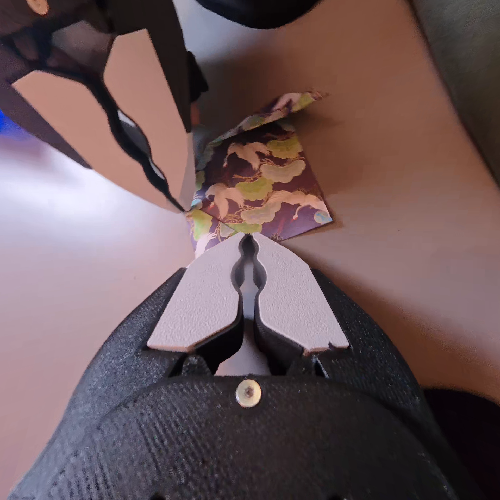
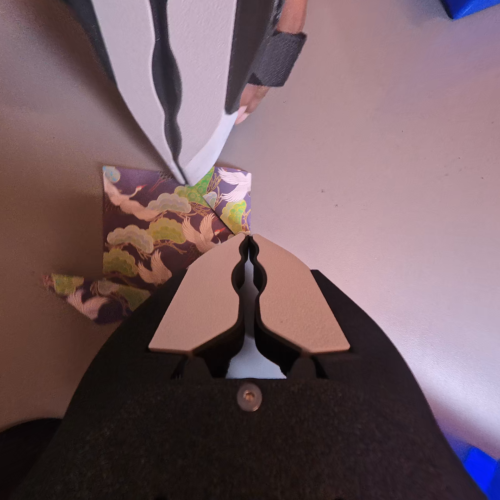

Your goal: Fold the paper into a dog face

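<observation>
The left gripper (image 1: 249, 238) has its jaws clenched together with nothing clearly held between them, tips pressing on the near edge of the paper (image 1: 259, 184); whether a sliver of paper is caught there I cannot tell; the right gripper (image 2: 248, 237) is likewise drawn closed, its tips at the paper's (image 2: 151, 221) near corner, pinning rather than grasping as far as the views show. The paper lies flat on the pale bench (image 2: 378, 189), already folded into a patterned wedge, with one flap (image 2: 89, 295) turned out and lifted slightly to the paper's far side from the left gripper. Beside the paper, at the bench's corner, sits a blue object (image 2: 470, 8).

Judging by its look, the paper is very light, thin and springy; it creases readily but slides on the smooth bench and tears if pinched hard. Best taken at a free corner or flap edge, one set of jaws pressing beside the intended crease while the other lifts the corner; a grip mid-sheet would only crumple it.
</observation>
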Motion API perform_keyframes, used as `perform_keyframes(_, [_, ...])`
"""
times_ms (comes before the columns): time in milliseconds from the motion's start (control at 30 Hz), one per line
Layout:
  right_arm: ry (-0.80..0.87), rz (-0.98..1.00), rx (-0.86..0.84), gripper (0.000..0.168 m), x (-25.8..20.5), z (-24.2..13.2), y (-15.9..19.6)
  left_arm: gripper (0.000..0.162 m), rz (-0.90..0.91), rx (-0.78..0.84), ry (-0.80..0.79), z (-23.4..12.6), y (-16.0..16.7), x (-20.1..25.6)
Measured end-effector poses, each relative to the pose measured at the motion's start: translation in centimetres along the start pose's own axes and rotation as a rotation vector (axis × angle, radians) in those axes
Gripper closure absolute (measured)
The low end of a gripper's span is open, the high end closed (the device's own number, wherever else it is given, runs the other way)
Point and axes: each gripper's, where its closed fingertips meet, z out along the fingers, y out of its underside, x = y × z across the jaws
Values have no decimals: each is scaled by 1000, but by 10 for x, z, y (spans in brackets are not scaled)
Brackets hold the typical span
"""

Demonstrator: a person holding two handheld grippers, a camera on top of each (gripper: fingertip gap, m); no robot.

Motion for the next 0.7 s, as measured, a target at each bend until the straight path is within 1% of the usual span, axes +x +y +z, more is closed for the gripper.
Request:
perform_keyframes(167, [-3,0,2,168,0,0,0,162,-34,75,-17,-8,-9,-6])
perform_keyframes(300, [-3,0,2,168,0,0,0,162,-19,12,-21,-4,4,-6])
perform_keyframes(467, [-2,1,1,168,0,0,0,162,-46,3,43,-3,5,4])
perform_keyframes(600, [-2,2,1,168,0,0,0,162,-37,-23,26,-2,5,4])
perform_keyframes(700, [-3,3,0,168,0,0,0,162,-132,-21,55,-2,5,4])
